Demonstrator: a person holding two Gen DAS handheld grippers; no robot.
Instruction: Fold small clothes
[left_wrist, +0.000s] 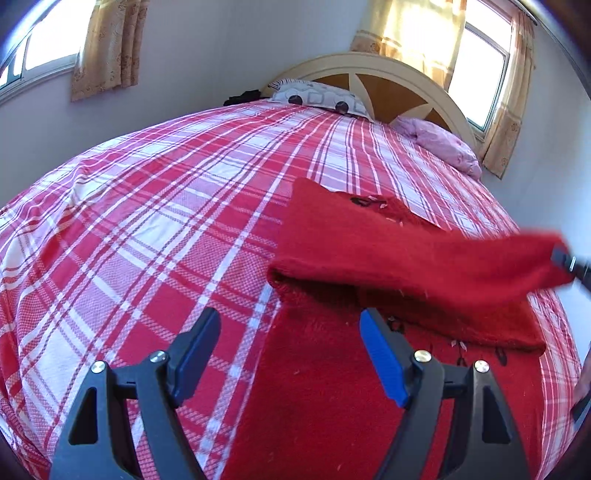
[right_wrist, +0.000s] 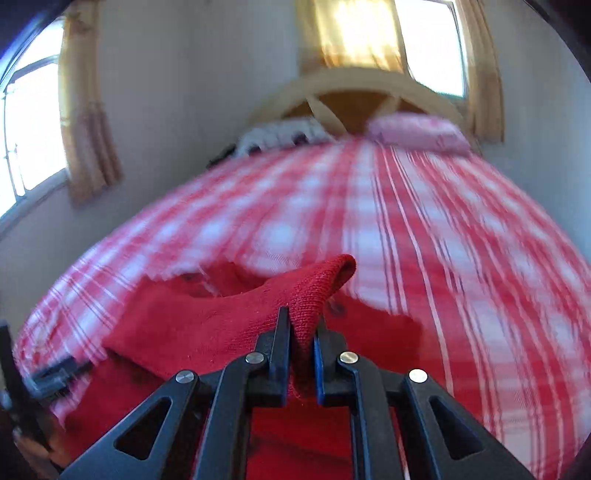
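Red-and-white checked bedding is spread across the bed, and above its near part the left gripper is held with its jaws wide apart and nothing between them, one finger over the checks and the other over the red knitted garment lying on the near right of the bed. A fold of that garment is raised toward the right, where it is pinched tight by the right gripper. What may be a small dark pattern is seen on the knit, though blur leaves it uncertain.

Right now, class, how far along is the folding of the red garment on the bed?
Done: one fold already lies across the red sweater. In hand: the right gripper is shut on a sleeve end, lifted off the plaid bedsheet. Left: laying it down; the open left gripper holds nothing, and the lower body is unfolded.
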